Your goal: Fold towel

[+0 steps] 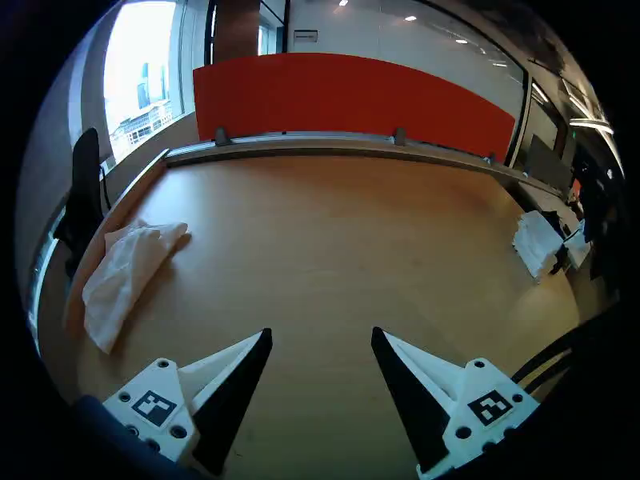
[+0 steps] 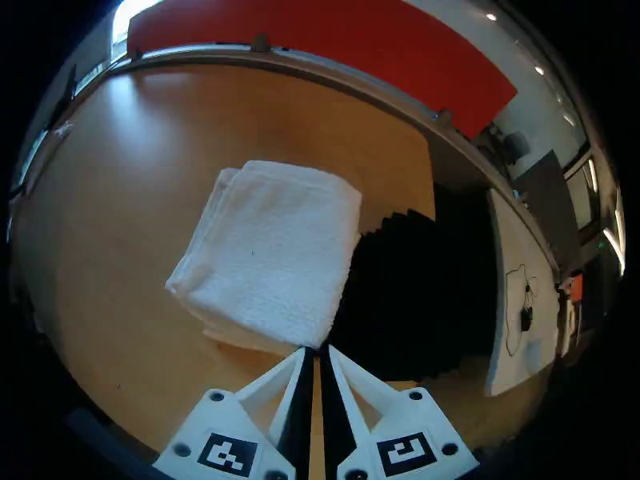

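The right gripper (image 2: pixel 320 352) has its jaws drawn together, tips right at the near corner of the folded towel (image 2: pixel 272 248). That towel lies flat on the wooden table (image 2: pixel 120 160), close to its edge. The left gripper (image 1: pixel 320 340) hovers over bare wood with jaws wide apart, and 1 crumpled towel (image 1: pixel 124 276) lies off to its left.

**Two white towels on a wooden table**

The folded towel (image 2: pixel 272 248) is a neat rectangular stack of several terry layers. It lies flat at one side edge of the wooden table (image 2: pixel 120 200). The crumpled towel (image 1: pixel 124 276) is unfolded and bunched into a long loose heap. It lies along the opposite side edge, well apart from the folded towel.
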Tool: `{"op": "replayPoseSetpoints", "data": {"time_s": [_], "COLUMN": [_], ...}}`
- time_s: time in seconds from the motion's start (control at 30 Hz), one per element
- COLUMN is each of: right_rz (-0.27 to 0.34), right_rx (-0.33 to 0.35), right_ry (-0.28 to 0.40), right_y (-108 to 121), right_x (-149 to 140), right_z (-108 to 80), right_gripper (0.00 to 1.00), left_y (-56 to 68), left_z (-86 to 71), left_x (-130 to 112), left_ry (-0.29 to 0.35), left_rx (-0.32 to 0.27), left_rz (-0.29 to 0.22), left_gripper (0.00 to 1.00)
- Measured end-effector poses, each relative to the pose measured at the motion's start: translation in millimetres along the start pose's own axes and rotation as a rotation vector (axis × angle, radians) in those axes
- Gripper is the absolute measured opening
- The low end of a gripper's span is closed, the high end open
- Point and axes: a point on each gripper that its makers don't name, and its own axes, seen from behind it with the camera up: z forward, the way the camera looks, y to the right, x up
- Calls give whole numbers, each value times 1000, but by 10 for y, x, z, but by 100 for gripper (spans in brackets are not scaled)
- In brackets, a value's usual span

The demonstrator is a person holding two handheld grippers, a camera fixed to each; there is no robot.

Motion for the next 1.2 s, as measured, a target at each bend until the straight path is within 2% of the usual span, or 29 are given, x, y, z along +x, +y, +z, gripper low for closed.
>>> {"op": "replayPoseSetpoints", "data": {"time_s": [0.43, 0.63, 0.73, 0.9, 0.97, 1.1, 1.2], "right_rz": [9, 8, 6, 3, 2, 11, 26], "right_rx": [-6, -15, -24, -40, -46, -37, -31], "right_ry": [16, 17, 16, 21, 25, 40, 54], "right_y": [1, 18, 37, 61, 64, 12, -24], "right_x": [59, 57, 48, 60, 71, 116, 162], "right_z": [-43, -57, -65, -83, -90, -116, -136], "right_gripper": [6, 13, 27, 67, 80, 97, 99], "left_y": [31, 16, 10, 18, 21, 24, 24], "left_z": [6, -2, -2, 1, 1, -3, -11], "left_x": [21, 8, 14, 34, 41, 49, 50], "left_ry": [4, 3, 4, 8, 10, 13, 15], "left_rx": [-5, -5, -5, -8, -9, -11, -12], "left_rz": [3, -2, -2, -1, -1, 0, -1], "left_gripper": [92, 92, 92, 92, 92, 92, 92]}}
